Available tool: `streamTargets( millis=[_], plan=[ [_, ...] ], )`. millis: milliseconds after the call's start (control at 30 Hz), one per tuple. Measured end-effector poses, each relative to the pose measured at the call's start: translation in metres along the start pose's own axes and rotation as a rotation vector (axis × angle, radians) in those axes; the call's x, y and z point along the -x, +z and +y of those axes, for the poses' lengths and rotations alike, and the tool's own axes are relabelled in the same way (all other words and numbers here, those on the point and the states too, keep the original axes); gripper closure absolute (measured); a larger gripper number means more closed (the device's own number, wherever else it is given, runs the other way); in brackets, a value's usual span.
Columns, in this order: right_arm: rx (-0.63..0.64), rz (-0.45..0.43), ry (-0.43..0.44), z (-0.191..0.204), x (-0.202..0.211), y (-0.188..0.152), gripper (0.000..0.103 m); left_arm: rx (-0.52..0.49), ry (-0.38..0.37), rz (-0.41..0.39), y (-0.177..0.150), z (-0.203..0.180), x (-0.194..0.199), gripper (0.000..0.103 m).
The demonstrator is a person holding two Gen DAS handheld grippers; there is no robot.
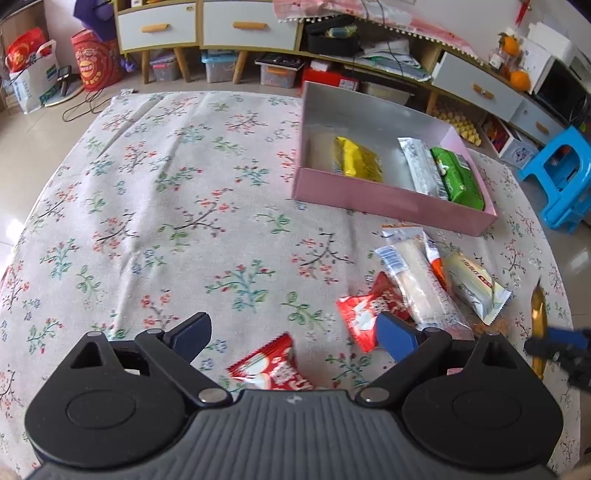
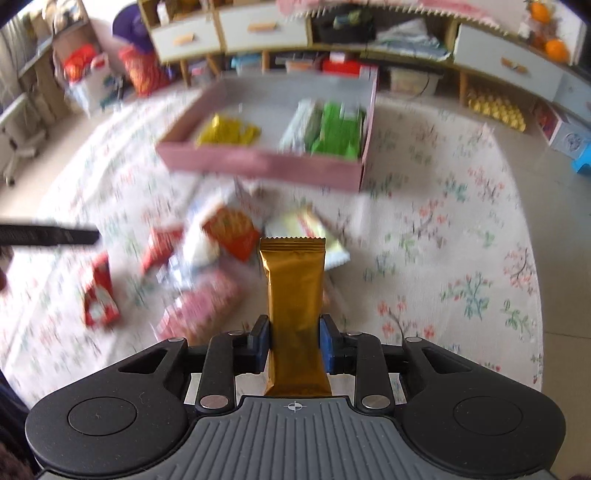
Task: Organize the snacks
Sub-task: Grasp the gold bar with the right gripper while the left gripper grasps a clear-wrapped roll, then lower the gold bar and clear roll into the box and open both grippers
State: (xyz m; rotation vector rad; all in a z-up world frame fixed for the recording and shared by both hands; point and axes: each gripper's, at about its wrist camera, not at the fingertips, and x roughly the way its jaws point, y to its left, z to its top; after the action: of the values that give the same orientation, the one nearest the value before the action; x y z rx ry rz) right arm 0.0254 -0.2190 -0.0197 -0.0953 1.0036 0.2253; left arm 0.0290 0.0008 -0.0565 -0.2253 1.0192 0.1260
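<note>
A gold-wrapped snack bar (image 2: 293, 295) stands upright between the blue pads of my right gripper (image 2: 294, 341), which is shut on it above the table. In the left wrist view the gold bar (image 1: 537, 317) and the right gripper (image 1: 561, 341) show at the right edge. My left gripper (image 1: 295, 338) is open over the cloth, with a red snack packet (image 1: 271, 365) lying between its fingers, untouched. A pink box (image 1: 391, 201) holds a yellow packet (image 1: 356, 158), a silver packet (image 1: 421, 168) and a green packet (image 1: 458, 177). Loose snacks (image 1: 417, 284) lie in a pile in front of the box.
A floral tablecloth (image 1: 166, 206) covers the table. Behind it stand low cabinets with drawers (image 1: 207, 24), storage bins and bags on the floor. A blue plastic stool (image 1: 565, 177) is at the right. The pink box (image 2: 266, 162) appears blurred in the right wrist view.
</note>
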Motion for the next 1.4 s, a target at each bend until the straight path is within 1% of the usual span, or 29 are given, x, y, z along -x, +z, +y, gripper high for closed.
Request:
streamTargets(
  millis=[67, 133, 267, 400, 467, 500, 600, 667, 700, 733, 767, 800, 867, 933, 1000, 1067, 1233, 1400],
  plan=[
    [-0.028, -0.041, 0.003, 0.001, 0.006, 0.007, 0.077, -0.018, -0.014, -0.002, 0.0, -0.01, -0.003, 0.008],
    [-0.061, -0.077, 0.01, 0.003, 0.011, 0.013, 0.077, -0.059, -0.026, -0.003, 0.0, -0.024, -0.007, 0.009],
    [-0.113, -0.135, 0.035, 0.009, 0.021, 0.02, 0.077, -0.142, -0.02, -0.024, 0.004, -0.053, -0.016, 0.011],
    [-0.149, -0.158, 0.044, 0.013, 0.023, 0.024, 0.077, -0.221, -0.023, -0.036, 0.011, -0.077, -0.031, 0.015],
    [-0.164, -0.158, 0.045, 0.012, 0.022, 0.025, 0.077, -0.26, 0.002, -0.022, 0.012, -0.086, -0.044, 0.019],
    [-0.168, -0.158, 0.043, 0.011, 0.021, 0.026, 0.077, -0.267, 0.01, -0.019, 0.012, -0.089, -0.049, 0.019],
    [-0.166, -0.159, 0.033, 0.011, 0.02, 0.025, 0.077, -0.265, -0.001, -0.017, 0.013, -0.091, -0.059, 0.021],
    [-0.169, -0.156, 0.028, 0.01, 0.019, 0.024, 0.077, -0.252, -0.012, -0.008, 0.016, -0.09, -0.062, 0.031],
    [-0.171, -0.154, 0.025, 0.01, 0.019, 0.024, 0.077, -0.24, -0.025, -0.001, 0.018, -0.089, -0.064, 0.034],
    [-0.171, -0.153, 0.024, 0.01, 0.019, 0.023, 0.077, -0.228, -0.044, 0.004, 0.019, -0.087, -0.064, 0.044],
    [-0.172, -0.155, 0.025, 0.009, 0.019, 0.023, 0.077, -0.217, -0.061, 0.007, 0.02, -0.086, -0.064, 0.052],
    [-0.174, -0.158, 0.027, 0.008, 0.019, 0.023, 0.077, -0.203, -0.067, 0.007, 0.021, -0.085, -0.064, 0.055],
    [-0.179, -0.161, 0.027, 0.006, 0.02, 0.023, 0.077, -0.197, -0.065, 0.007, 0.021, -0.084, -0.062, 0.065],
    [-0.18, -0.159, 0.025, 0.006, 0.019, 0.024, 0.077, -0.218, -0.037, -0.011, 0.019, -0.086, -0.058, 0.069],
    [-0.183, -0.158, 0.021, 0.005, 0.02, 0.022, 0.077, -0.211, -0.039, -0.028, 0.021, -0.083, -0.052, 0.073],
    [-0.19, -0.162, 0.02, 0.003, 0.021, 0.022, 0.077, -0.2, -0.049, -0.04, 0.024, -0.08, -0.045, 0.082],
    [-0.212, -0.169, 0.016, -0.003, 0.023, 0.022, 0.077, -0.168, -0.079, -0.062, 0.03, -0.07, -0.031, 0.083],
    [-0.232, -0.172, 0.01, -0.007, 0.023, 0.022, 0.077, -0.104, -0.152, -0.078, 0.04, -0.055, -0.019, 0.084]
  ],
)
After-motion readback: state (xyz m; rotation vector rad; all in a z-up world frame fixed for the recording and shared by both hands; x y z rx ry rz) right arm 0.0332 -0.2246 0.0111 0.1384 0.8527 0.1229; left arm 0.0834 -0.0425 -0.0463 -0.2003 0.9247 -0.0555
